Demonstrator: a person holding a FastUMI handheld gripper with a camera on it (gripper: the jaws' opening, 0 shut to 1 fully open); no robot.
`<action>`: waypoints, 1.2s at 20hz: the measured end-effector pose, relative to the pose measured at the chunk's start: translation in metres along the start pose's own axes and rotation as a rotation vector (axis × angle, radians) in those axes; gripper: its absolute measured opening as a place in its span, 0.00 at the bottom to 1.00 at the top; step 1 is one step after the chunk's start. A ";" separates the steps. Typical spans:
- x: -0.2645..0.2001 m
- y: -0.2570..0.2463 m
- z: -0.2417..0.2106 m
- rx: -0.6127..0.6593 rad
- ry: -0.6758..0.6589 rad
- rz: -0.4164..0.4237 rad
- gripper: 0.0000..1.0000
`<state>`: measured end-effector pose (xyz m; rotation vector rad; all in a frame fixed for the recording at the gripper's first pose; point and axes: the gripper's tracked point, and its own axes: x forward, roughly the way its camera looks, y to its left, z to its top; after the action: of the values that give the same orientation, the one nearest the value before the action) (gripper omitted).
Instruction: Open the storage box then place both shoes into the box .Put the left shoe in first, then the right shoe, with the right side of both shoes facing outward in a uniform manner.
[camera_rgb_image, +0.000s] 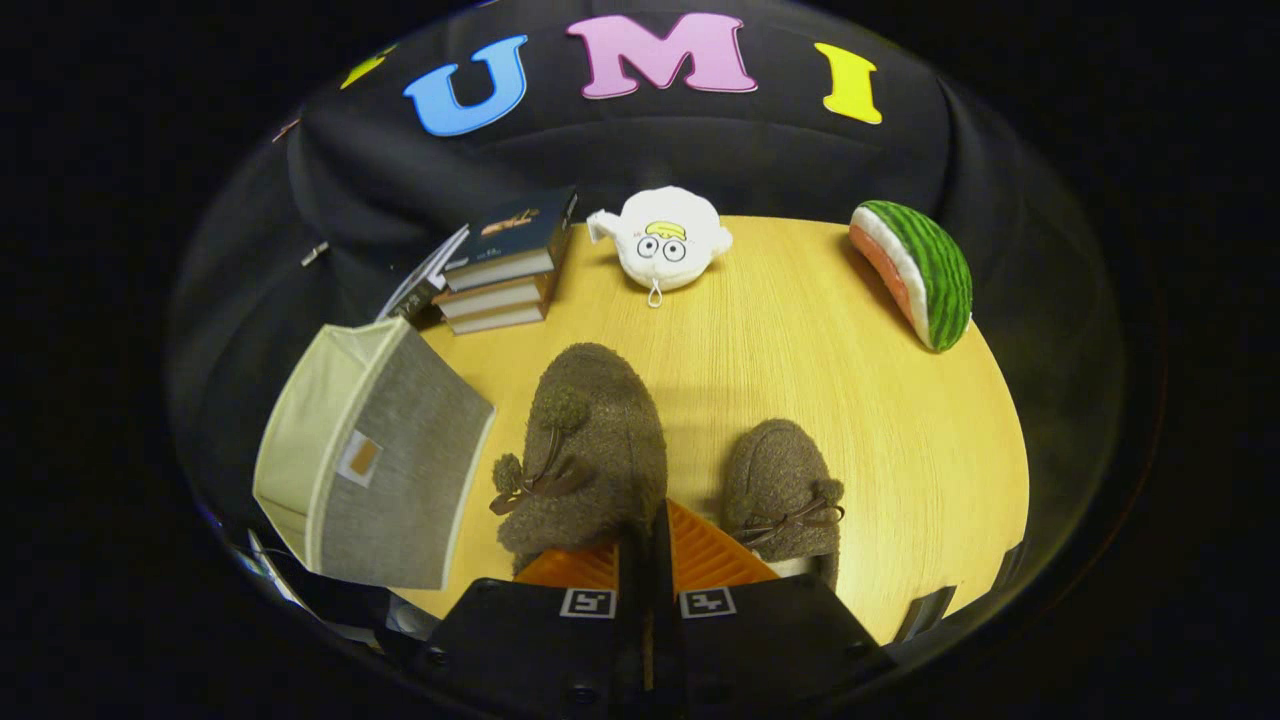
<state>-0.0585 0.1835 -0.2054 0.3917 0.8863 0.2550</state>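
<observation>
The gripper (645, 560) has its fingers pinched together on the rim of the left shoe (590, 450), which looks lifted. The storage box (375, 455) lies open just left of that shoe, the right shoe (780, 490) on its other side. Best swing it boxward gently, right side outward

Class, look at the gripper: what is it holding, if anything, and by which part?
The gripper grips the left-hand fuzzy shoe, its fingers closed on the shoe's inner side rim near the opening.
</observation>
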 end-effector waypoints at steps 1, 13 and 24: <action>-0.009 0.008 0.013 0.016 -0.016 0.008 0.08; -0.057 0.178 0.081 0.196 -0.006 0.198 0.08; 0.024 0.298 0.001 0.246 0.214 0.098 0.08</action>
<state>-0.0594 0.4600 -0.0926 0.6465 1.1146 0.2820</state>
